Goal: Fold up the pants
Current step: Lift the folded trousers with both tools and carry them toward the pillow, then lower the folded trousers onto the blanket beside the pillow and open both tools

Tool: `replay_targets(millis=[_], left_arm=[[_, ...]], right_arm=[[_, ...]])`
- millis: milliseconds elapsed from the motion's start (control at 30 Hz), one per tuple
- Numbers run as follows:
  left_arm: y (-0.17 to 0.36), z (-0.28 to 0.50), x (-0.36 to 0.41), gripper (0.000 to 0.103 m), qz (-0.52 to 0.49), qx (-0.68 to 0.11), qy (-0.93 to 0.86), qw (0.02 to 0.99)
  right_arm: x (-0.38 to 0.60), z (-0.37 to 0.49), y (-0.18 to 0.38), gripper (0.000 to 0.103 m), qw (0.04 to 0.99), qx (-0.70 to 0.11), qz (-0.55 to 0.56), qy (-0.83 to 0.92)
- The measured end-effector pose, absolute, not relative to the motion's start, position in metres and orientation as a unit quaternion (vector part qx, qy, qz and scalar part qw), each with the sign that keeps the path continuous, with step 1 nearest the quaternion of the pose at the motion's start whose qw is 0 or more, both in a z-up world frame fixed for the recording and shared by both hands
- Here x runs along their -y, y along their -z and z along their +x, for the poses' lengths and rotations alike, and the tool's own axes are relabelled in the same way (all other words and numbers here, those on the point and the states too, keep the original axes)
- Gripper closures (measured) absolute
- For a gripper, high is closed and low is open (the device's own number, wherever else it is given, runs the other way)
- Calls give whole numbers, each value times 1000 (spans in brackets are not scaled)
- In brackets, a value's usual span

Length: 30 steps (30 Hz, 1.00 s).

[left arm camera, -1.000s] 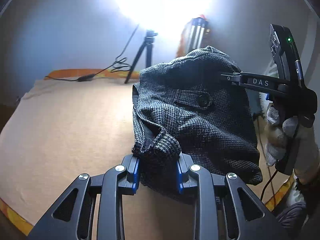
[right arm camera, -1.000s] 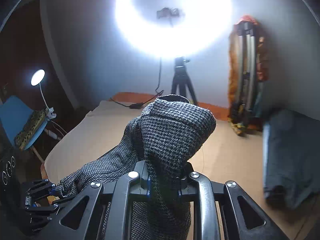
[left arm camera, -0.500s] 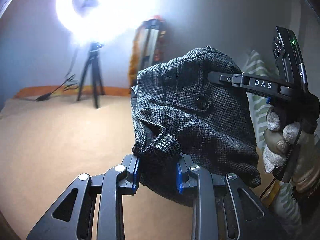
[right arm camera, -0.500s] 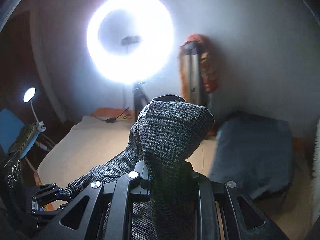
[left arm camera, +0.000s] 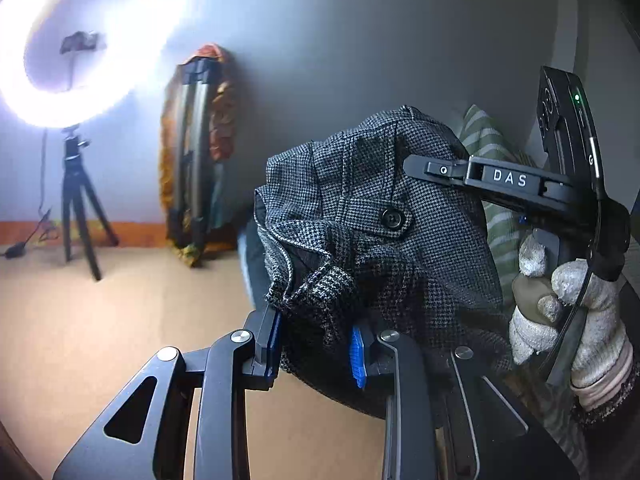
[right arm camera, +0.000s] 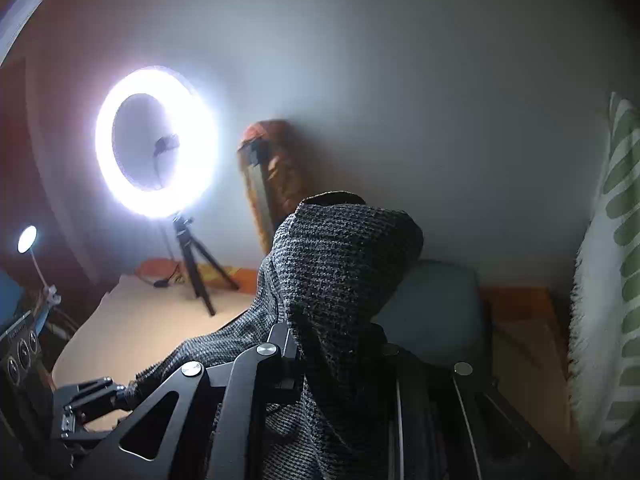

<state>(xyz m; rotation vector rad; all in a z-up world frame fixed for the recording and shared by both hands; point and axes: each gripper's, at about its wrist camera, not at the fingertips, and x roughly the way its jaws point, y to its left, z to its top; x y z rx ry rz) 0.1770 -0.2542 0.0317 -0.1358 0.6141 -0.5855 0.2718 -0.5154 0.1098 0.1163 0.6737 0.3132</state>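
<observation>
Both tongs, left gripper [left arm camera: 316, 346] and right gripper [right arm camera: 340, 354], are clamping the pants [left arm camera: 384, 216] aloft, likely carrying; next probably calling for laying them flat on the bed [left arm camera: 100, 320].

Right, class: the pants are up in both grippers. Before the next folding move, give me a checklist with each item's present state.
1. Left gripper clamped on the pants: ok, fabric bunched between the blue pads.
2. Right gripper clamped on the pants: ok, cloth fills its jaws.
3. Fabric spread flat between the grips: not ok, it hangs crumpled.
4. Waistband side identified: ok, the button faces the left camera.
5. Legs aligned: cannot tell, they are hidden.
6. Tan surface free below: cannot tell, partly hidden.
</observation>
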Motion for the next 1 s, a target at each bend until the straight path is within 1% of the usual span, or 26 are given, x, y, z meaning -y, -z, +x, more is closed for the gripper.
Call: replay_targets(millis=[233,367,667,800,1000], left_arm=[[-30,210,284,78,-55,-288,275,916],[-20,227,297,78,-49,-288,270,917],[9,257,319,78,-38,-295,259,919],[27,266,324,77,-28,-314,255,914],[48,275,329,77,-17,-350,256,901]], right_arm=[[536,310,-111,87,932,-324,43,-156],[546,336,-101,87,928,-330,51,-164],[559,383,-65,87,922,-343,55,-173],[569,402,-43,87,916,-353,71,-175],[567,427,1,87,905,-388,62,-165]])
